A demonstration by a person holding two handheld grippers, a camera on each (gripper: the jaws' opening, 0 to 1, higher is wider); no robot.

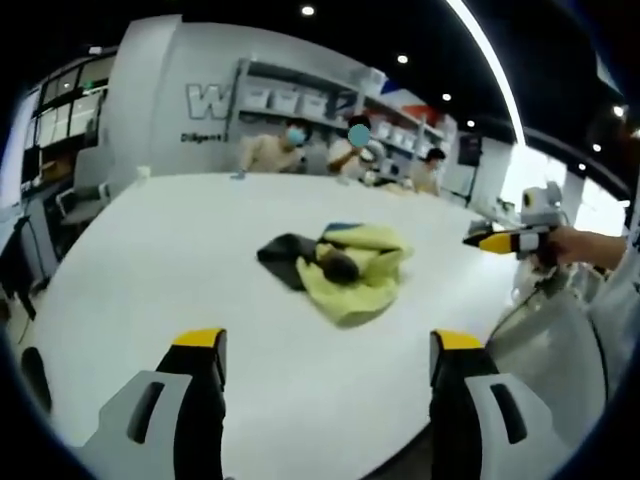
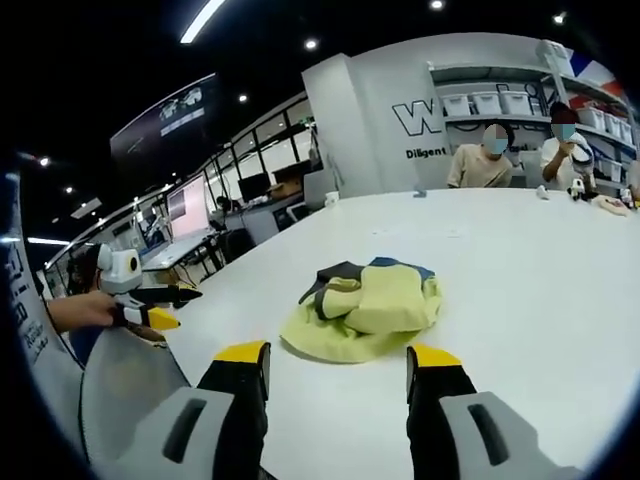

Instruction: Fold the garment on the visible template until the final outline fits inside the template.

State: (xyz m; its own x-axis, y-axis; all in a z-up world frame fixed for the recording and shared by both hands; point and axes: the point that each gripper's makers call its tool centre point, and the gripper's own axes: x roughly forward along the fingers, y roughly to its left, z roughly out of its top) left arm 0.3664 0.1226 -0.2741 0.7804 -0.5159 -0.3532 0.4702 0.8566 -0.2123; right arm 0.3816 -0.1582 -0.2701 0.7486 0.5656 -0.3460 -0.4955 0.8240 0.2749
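Both my grippers, left gripper point(image 1: 327, 350) and right gripper point(image 2: 338, 365), hang with jaws released, holding nothing, short of the crumpled yellow garment point(image 2: 365, 308). It lies mid-counter point(image 2: 520, 300), well apart from edges; I judge folding not yet begun.

Both grippers, the left gripper point(image 1: 325, 350) and the right gripper point(image 2: 338, 362), have black jaws capped with yellow tips, set in light grey housings with dark slots. The person wears a pale grey garment point(image 2: 125, 375).
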